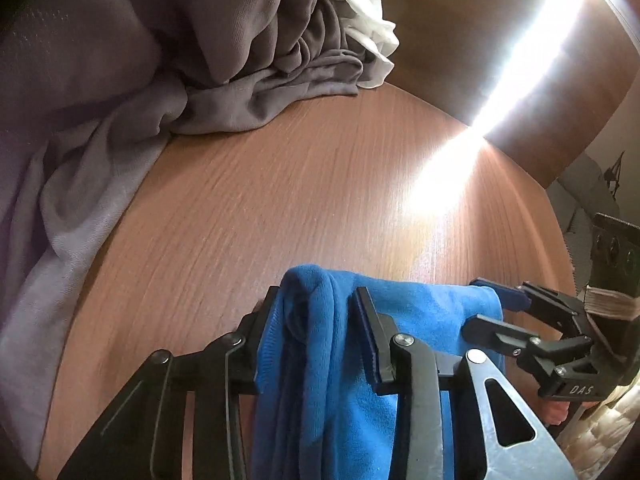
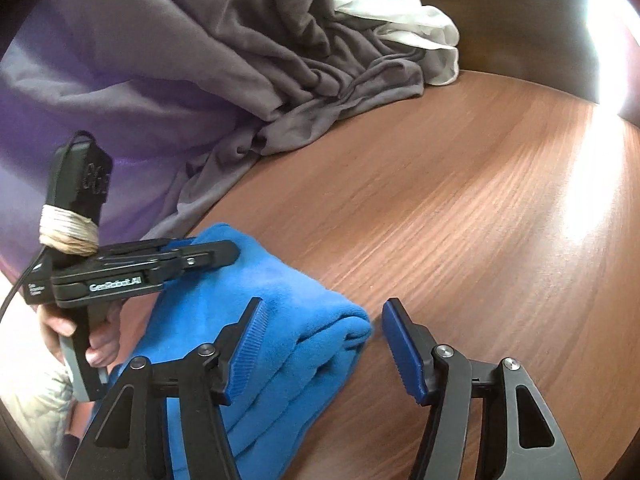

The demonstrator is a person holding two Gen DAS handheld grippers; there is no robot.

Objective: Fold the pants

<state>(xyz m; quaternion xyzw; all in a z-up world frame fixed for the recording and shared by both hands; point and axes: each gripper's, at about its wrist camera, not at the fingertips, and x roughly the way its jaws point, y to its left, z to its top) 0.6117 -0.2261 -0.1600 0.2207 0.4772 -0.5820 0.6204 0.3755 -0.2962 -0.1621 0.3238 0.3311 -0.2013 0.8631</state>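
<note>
The blue pants [image 2: 280,320] lie bunched and folded on the wooden table [image 2: 460,220], near its front edge. My left gripper [image 1: 320,300] is shut on a thick fold of the blue pants [image 1: 320,360]; it also shows in the right wrist view [image 2: 208,254], clamped on the pants' far left end. My right gripper [image 2: 322,312] is open, its jaws wide apart around the right end of the folded pants, left pad over the cloth. In the left wrist view the right gripper [image 1: 492,304] shows at the pants' right edge.
A pile of grey cloth [image 1: 140,80] covers the back left of the table, with a white cloth [image 2: 412,32] behind it. A bright strip of light [image 1: 500,100] falls across the right side. A dark wooden wall [image 1: 460,32] stands behind the table.
</note>
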